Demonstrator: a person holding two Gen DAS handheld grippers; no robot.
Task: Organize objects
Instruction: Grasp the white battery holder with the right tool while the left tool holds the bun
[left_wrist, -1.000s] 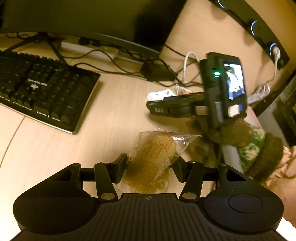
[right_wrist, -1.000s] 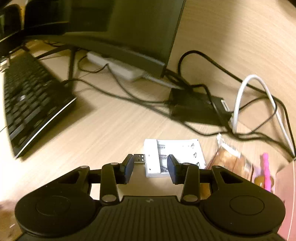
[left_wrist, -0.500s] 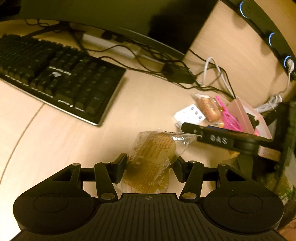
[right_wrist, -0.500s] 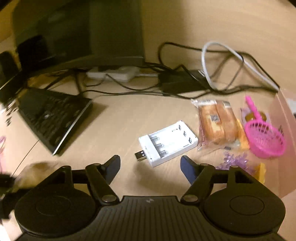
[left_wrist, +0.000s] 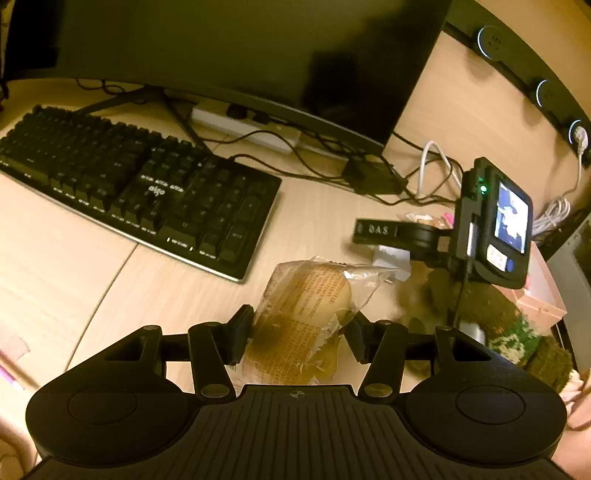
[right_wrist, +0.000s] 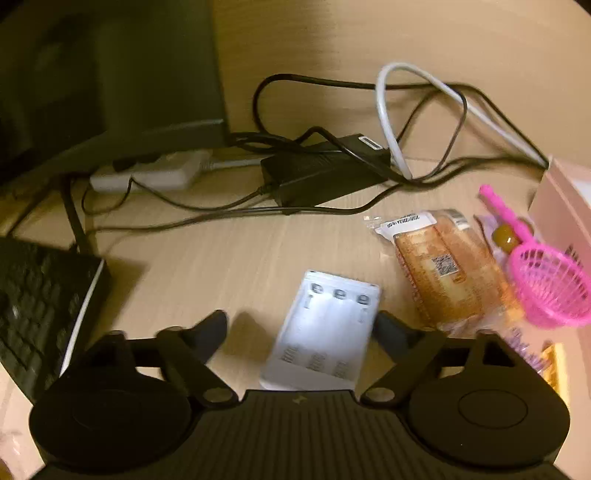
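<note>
Left tongs (left_wrist: 301, 326) clamped on clear-wrapped brown bun (left_wrist: 303, 314); right tongs (right_wrist: 301, 325) spread apart, straddling white plastic battery charger (right_wrist: 325, 328) on desk (right_wrist: 229, 258).

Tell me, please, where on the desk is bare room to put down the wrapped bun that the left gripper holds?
The left gripper is shut on the wrapped bun. Bare wood lies between the keyboard and the white battery charger, below the black cables. It is crowded at the right: snack packet, pink scoop, pink box.
</note>
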